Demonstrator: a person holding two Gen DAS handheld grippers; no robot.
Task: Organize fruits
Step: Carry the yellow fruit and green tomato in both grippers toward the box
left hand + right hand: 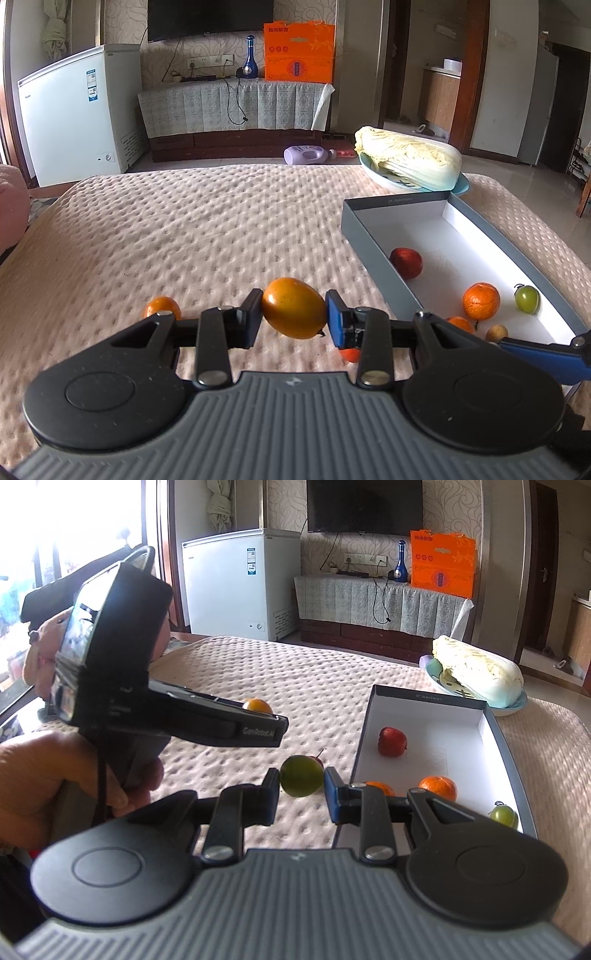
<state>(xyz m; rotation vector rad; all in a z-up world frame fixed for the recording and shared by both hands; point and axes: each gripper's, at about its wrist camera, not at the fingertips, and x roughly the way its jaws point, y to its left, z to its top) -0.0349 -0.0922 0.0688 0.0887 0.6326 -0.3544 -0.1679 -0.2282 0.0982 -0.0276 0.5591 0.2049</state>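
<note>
My left gripper [294,314] was clamped on an orange tomato [294,313] above the quilted cloth [184,229], and my right gripper [301,781] pinched a green fruit [301,781]. The grey box [373,236] lay to the right, holding a red fruit [406,263], a mandarin [481,301] and a green tomato [527,299]. A cabbage [410,160] on a plate [463,184] sat beyond it. A small orange fruit [162,307] lay loose on the cloth, left of my left gripper.
</note>
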